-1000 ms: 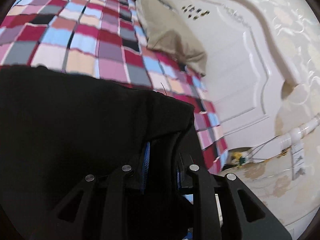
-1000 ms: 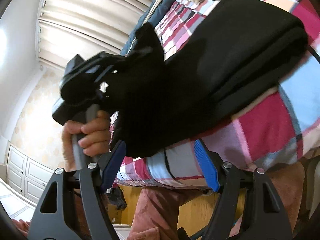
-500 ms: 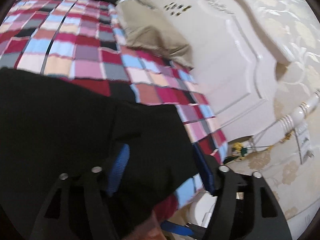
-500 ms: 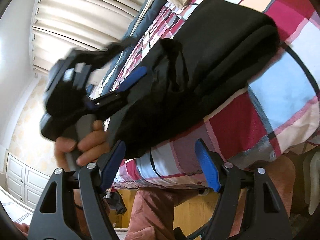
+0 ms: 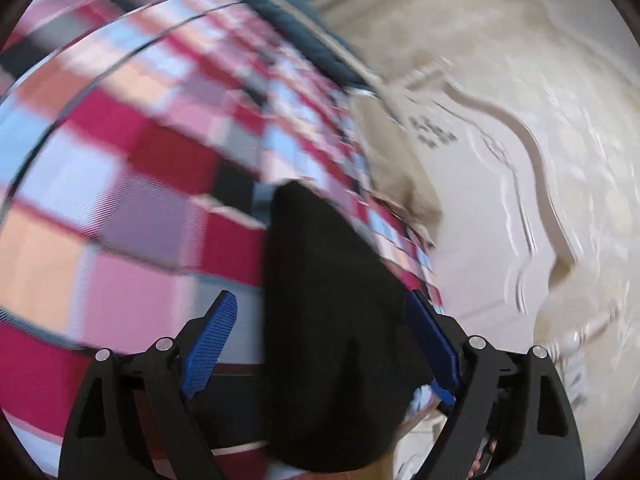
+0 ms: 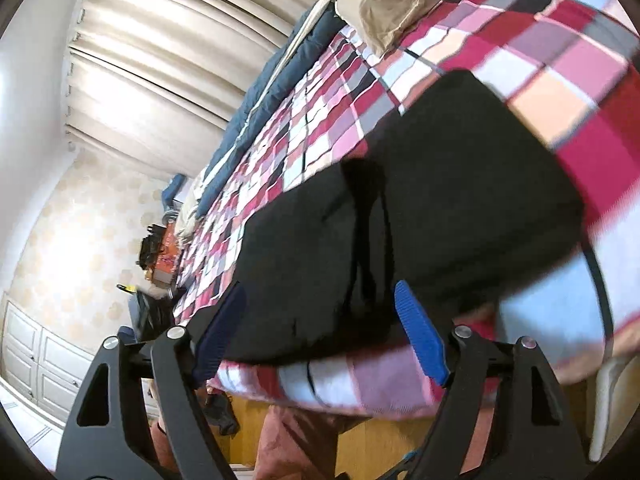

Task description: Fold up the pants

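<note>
Left tool [image 5: 320,344]: jaws wide and opening. The blue pads [image 5: 210,344] stand clear of the cloth; the pants [image 5: 328,340] pass between them, ungripped. This view is heavily motion-blurred.

Right tool [image 6: 320,328]: jaws wide and opening. The near edge of the pants [image 6: 400,216] lies between the pads [image 6: 420,336]; no pad presses on it.

Pants: black, folded into a compact, thick, roughly rectangular stack with several layers showing at the near edge. A seam or crease runs across the top face. The stack lies flat on the bed [image 6: 320,120], near its front edge, on a checked cover of red, pink, blue and grey.

Surroundings: a tan pillow [image 6: 392,4] lies at the head of the bed, well apart from the pants. A blue quilt [image 6: 280,76] runs along the far side. Cream curtains [image 6: 152,52] hang beyond. No container is visible in either view.
</note>
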The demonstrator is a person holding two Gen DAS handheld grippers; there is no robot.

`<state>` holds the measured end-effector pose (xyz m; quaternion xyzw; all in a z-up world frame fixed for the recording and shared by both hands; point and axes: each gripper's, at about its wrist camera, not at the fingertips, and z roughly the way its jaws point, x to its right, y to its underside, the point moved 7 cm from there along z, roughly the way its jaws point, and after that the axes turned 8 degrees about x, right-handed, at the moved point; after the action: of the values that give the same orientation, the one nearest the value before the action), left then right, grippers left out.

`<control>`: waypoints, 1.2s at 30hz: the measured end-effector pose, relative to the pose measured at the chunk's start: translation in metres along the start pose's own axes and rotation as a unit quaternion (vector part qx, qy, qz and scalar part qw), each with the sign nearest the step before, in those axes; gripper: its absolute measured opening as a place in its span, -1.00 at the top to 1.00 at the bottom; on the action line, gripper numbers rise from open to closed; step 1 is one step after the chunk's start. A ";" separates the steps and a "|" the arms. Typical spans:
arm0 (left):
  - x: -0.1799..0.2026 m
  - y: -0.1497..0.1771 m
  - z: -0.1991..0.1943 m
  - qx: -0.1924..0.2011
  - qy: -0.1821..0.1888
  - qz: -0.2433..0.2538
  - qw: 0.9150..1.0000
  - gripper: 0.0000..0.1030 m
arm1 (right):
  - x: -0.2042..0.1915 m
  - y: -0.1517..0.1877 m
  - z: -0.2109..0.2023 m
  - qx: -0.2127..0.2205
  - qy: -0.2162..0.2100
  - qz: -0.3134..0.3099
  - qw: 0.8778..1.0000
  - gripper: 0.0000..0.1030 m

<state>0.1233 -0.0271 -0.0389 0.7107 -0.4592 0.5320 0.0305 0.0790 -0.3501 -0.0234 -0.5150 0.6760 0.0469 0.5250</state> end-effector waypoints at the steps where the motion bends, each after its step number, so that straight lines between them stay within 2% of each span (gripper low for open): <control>1: -0.018 0.001 -0.002 -0.003 -0.004 -0.018 1.000 -0.64 | 0.001 -0.004 0.005 -0.002 0.008 -0.006 1.000 -0.50; 2: -0.026 0.002 -0.003 -0.007 -0.004 -0.027 1.000 -0.64 | 0.006 -0.012 0.015 -0.007 0.029 -0.014 0.999 -0.50; 4: -0.046 0.009 -0.001 -0.019 0.005 -0.060 0.998 -0.65 | 0.014 -0.017 0.027 -0.019 0.044 -0.015 0.999 -0.50; 7: -0.047 0.012 -0.008 -0.011 0.044 -0.063 0.997 -0.66 | 0.024 -0.017 0.049 -0.048 0.056 -0.008 0.997 -0.50; 12: -0.047 0.013 -0.009 -0.004 0.061 -0.056 0.997 -0.66 | 0.017 -0.012 0.072 -0.080 0.034 -0.016 0.996 -0.56; 16: -0.047 0.014 -0.010 -0.003 0.057 -0.043 0.997 -0.66 | 0.006 -0.003 0.085 -0.103 0.017 -0.025 0.994 -0.53; 18: -0.047 0.015 -0.010 -0.002 0.053 -0.036 0.998 -0.66 | 0.004 0.000 0.090 -0.113 0.021 -0.035 0.993 -0.31; 20: -0.045 0.017 -0.010 -0.002 0.049 -0.026 0.998 -0.66 | 0.003 0.004 0.094 -0.128 0.020 -0.036 0.991 0.19; 22: -0.045 0.017 -0.010 -0.001 0.048 -0.021 0.999 -0.66 | 0.003 0.008 0.096 -0.135 0.025 -0.043 0.990 0.44; 26: -0.046 0.016 -0.009 -0.002 0.049 -0.023 0.999 -0.66 | -0.003 0.008 0.089 -0.128 0.024 -0.052 0.990 0.76; 31: -0.048 0.016 -0.009 -0.005 0.056 -0.039 0.998 -0.66 | -0.024 -0.010 0.065 -0.088 0.007 -0.076 0.993 0.83; 36: -0.049 0.015 -0.010 -0.006 0.055 -0.043 0.998 -0.66 | -0.032 -0.044 0.025 -0.041 0.005 -0.093 0.995 0.84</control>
<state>0.1050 -0.0006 -0.0794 0.6994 -0.4292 0.5654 0.0831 0.1260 -0.3348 0.0113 -0.5968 0.6254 0.0228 0.5021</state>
